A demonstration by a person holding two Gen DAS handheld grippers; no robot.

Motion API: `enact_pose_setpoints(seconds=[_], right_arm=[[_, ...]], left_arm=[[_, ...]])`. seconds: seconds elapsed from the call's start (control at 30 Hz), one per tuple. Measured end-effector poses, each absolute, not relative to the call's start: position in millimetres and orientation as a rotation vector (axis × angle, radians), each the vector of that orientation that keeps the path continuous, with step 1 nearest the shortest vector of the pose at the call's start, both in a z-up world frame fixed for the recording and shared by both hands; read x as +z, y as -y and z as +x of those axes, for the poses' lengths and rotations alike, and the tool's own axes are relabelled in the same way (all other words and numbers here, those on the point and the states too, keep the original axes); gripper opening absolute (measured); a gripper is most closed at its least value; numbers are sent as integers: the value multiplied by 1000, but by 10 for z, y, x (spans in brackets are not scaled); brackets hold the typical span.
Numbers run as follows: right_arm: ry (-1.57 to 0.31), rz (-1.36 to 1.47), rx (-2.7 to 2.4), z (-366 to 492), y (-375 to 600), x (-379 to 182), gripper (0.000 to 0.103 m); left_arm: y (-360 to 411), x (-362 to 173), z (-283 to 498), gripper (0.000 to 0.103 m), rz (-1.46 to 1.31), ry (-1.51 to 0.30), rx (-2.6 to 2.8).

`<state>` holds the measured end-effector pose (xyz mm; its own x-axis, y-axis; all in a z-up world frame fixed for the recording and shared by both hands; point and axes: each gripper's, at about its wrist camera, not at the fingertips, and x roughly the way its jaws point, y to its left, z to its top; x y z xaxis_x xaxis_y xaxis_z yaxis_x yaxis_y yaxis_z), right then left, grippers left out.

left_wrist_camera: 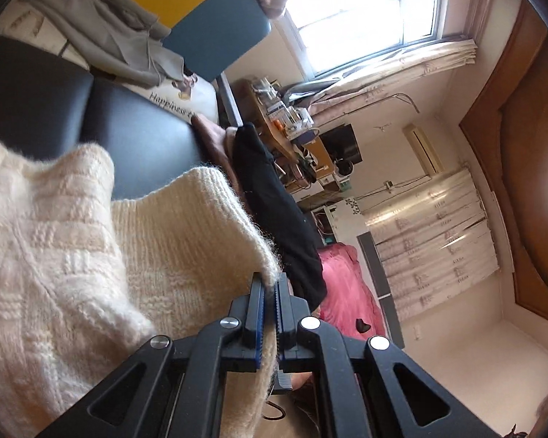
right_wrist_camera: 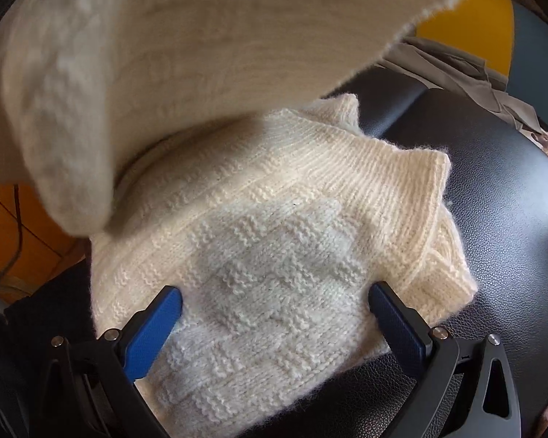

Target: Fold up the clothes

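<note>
Right up against the lens, the left gripper (left_wrist_camera: 270, 284) has its two blue-padded jaws pinched tight on a fuzzy edge of the one cream knit sweater (left_wrist_camera: 73, 241), holding that part lifted. Rest of the sweater lies on the black leather seat (right_wrist_camera: 493, 219). Right gripper (right_wrist_camera: 276, 303) is spread wide, both fingers resting on the flat knit, gripping nothing. From the right wrist camera, the raised flap fills the top of the view and hides most of what's behind it. Other clothes around: one grey garment (left_wrist_camera: 106, 25) bunched further back on the seat, one black garment (left_wrist_camera: 274, 200) draped beside it, and something pink (left_wrist_camera: 343, 292) beyond that.
</note>
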<state>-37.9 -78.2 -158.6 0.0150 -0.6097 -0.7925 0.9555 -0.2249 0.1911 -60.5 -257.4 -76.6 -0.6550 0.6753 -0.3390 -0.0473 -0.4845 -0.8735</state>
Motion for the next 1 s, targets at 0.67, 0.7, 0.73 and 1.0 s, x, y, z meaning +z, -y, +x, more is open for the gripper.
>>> enact_pose_setpoints(seconds=[0.67,0.7,0.73,1.0], right_arm=[[-367,986,-1602,-313,273,-1330,103],[-354,992,-1604,-283,209,-1296,103],[-340,999,-1606,-246,145,-1261,103],[-383,885,-1624,387,-22,-761,103]], left_arm=[[2406,-1234,-721,11,-866,1467,1962],[2437,-1162,-676,13,-840,1467,1952],[2464,-1099,-631,14,-824,1465,1946],[3189,-896,192,17,-717,1448,2189]])
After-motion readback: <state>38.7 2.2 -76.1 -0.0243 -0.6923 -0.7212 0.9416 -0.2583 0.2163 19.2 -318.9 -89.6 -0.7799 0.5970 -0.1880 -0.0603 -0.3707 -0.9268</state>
